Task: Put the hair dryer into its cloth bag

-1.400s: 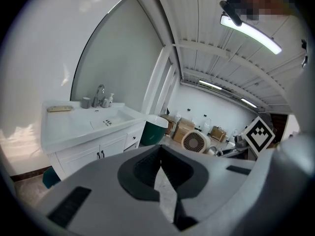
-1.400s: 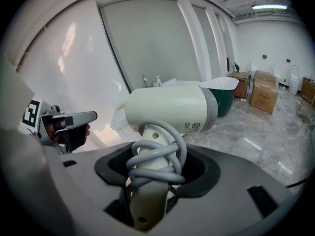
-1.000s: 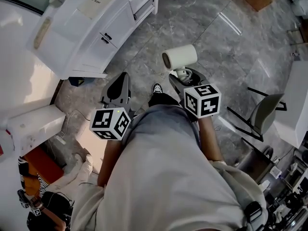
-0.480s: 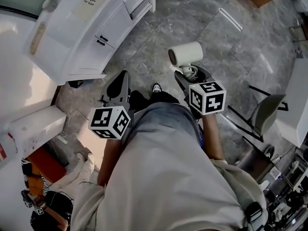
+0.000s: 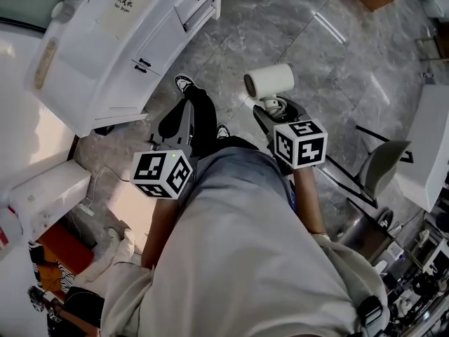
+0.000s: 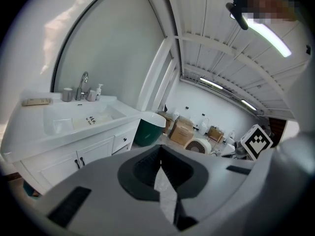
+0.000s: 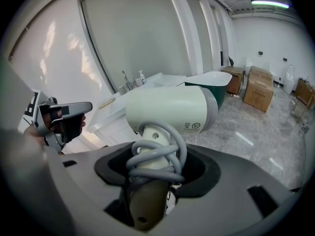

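Observation:
The cream-white hair dryer (image 5: 269,81) has its grey cord wound round the handle. My right gripper (image 5: 271,108) is shut on that handle and holds the dryer (image 7: 170,111) upright, barrel level, above the floor. My left gripper (image 5: 182,111) is shut with nothing in it, carried to the left of the dryer at about the same height. In the left gripper view its jaws (image 6: 160,154) meet, and the dryer (image 6: 199,145) shows off to the right. No cloth bag shows in any view.
A white vanity cabinet (image 5: 137,44) with sink and tap (image 6: 82,85) stands ahead on the left. A chair (image 5: 382,163) is at the right. Cardboard boxes (image 6: 183,131) and a dark green tub (image 6: 147,132) sit farther off on the grey marble floor (image 5: 337,55). The person's leg (image 5: 202,114) steps beside the left gripper.
The person has walked on: a black-trousered leg and shoe swung forward beside the left gripper, and both grippers travelled along. The grip on the dryer is the same.

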